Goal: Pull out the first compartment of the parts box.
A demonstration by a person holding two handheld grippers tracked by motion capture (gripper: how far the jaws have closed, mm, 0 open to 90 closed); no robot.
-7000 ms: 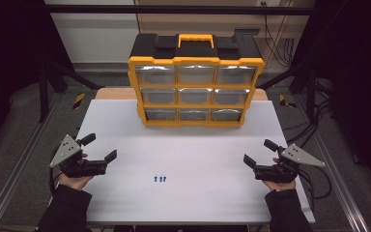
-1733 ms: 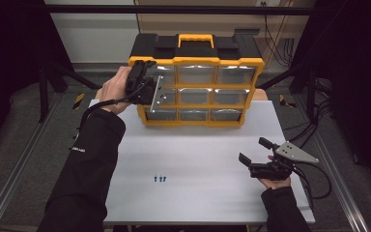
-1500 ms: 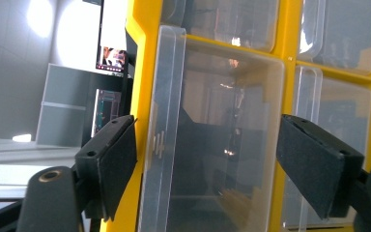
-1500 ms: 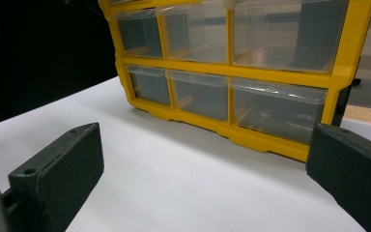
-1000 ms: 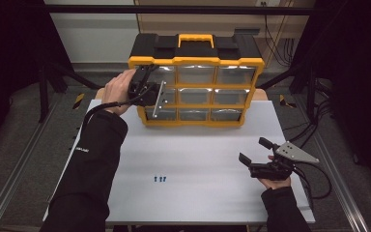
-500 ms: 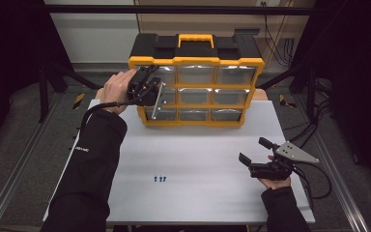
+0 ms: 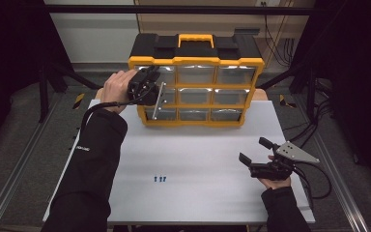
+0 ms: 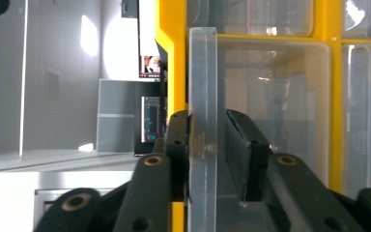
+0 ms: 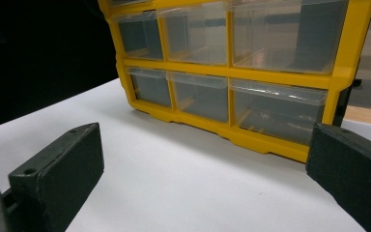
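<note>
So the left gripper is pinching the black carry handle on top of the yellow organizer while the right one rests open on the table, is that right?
Not quite. The left gripper has been closing its jaws on the clear front lip of a drawer in the left column of the yellow organizer, not on the carry handle; the left gripper view shows the lip between its pads. The right gripper does rest open on the table.

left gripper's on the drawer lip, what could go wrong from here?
1. The left gripper has just been closing on the thin clear lip of the drawer; one pad looks barely seated, so it may slip on the pull.
2. The organizer stands free on the table and the right gripper rests apart, so pulling may drag or tip it.
</note>
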